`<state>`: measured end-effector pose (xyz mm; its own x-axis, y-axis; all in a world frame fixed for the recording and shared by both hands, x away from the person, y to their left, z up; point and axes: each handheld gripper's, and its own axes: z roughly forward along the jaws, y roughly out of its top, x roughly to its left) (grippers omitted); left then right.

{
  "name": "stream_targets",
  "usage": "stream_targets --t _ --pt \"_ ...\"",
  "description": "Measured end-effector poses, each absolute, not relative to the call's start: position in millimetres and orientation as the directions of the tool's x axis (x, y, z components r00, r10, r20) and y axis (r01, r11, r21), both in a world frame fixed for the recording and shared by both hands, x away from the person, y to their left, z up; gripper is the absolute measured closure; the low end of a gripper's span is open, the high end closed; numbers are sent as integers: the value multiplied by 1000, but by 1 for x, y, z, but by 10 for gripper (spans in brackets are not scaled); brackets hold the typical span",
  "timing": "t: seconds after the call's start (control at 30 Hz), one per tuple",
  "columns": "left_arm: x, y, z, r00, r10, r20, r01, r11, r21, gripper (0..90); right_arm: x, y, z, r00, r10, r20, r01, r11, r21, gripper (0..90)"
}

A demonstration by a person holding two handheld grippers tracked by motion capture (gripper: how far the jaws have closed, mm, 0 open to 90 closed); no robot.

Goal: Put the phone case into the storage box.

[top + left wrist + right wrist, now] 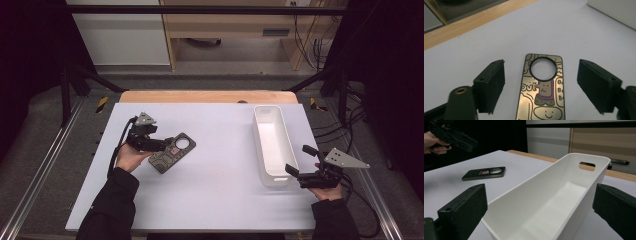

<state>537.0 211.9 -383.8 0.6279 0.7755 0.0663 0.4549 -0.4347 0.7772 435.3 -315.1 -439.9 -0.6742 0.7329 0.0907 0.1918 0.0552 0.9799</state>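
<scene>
A flat phone case [172, 152] with cartoon drawings and a round camera hole lies on the white table [210, 200], left of centre. My left gripper [161, 145] hangs open just over its near-left part; in the left gripper view the phone case [541, 92] lies between the two wide-apart jaws of the left gripper [541, 87]. A long white bin [272, 145] stands empty at the right. My right gripper [299, 161] is open at the bin's near right end, with its jaws on either side of the white bin [554, 202]. Farther off lies the phone case [484, 173].
A wooden strip [207, 96] runs along the table's far edge. Black frame rails and loose cables [345, 125] flank the table on the right. The table's centre and front are bare white surface.
</scene>
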Motion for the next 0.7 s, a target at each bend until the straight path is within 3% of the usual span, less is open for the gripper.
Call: stream_targets --t 0.23,0.7 --pt "542 205 -380 652 755 61 458 -457 762 49 435 -315 -440 -675 732 93 192 53 980 2" --pt "555 190 -388 701 707 91 469 -554 688 6 435 -315 -439 -676 731 91 189 52 981 2"
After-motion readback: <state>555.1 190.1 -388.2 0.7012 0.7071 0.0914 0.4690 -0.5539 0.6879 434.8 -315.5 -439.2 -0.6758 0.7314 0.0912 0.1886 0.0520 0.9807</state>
